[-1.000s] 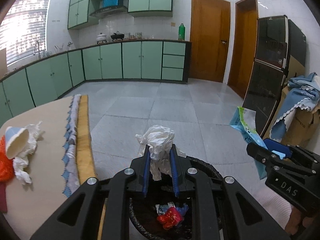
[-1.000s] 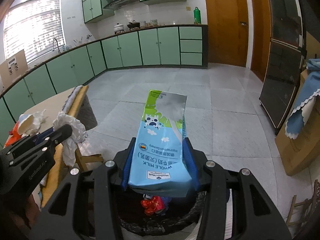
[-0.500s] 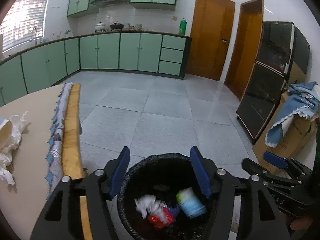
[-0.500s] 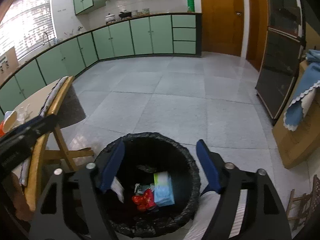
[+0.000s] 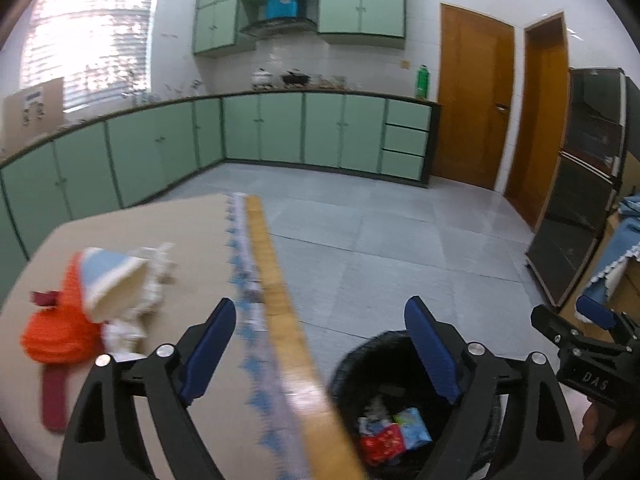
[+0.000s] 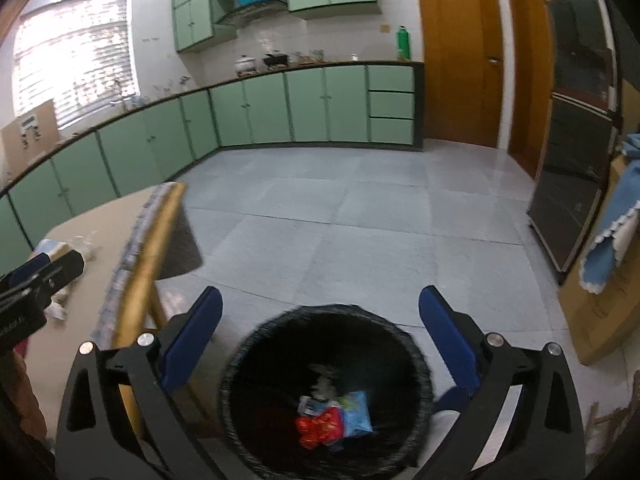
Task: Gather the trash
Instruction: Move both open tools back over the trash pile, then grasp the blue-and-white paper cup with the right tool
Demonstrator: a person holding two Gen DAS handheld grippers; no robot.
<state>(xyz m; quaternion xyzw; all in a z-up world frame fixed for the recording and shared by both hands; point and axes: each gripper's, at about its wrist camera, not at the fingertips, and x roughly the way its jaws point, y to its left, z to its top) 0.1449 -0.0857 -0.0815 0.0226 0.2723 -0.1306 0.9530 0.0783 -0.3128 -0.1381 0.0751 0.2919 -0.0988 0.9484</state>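
Observation:
My left gripper point(image 5: 320, 312) hovers over the table's edge point(image 5: 276, 304), its jaws opening with nothing between them. On the table at left lie a blue-and-white paper cup point(image 5: 108, 280), crumpled tissue point(image 5: 154, 276), an orange object point(image 5: 56, 336) and a dark red strip point(image 5: 54, 396). My right gripper point(image 6: 320, 300) hangs over the black-lined bin point(image 6: 248, 344), jaws opening and empty. Inside the bin lie a red wrapper point(image 6: 320, 426) and the blue milk carton point(image 6: 356, 412). The bin point(image 5: 352, 364) sits at the lower right of the left wrist view.
Green cabinets point(image 6: 280, 108) line the far wall, and wooden doors point(image 6: 460, 60) stand to their right. A dark fridge point(image 6: 572, 152) and a cardboard box with a blue cloth point(image 6: 604, 256) stand at the right. Grey tiled floor point(image 6: 360, 224) stretches beyond the bin.
Both grippers opened: the tissue and the milk carton dropped into the bin. My left gripper then swung left from above the bin to over the table.

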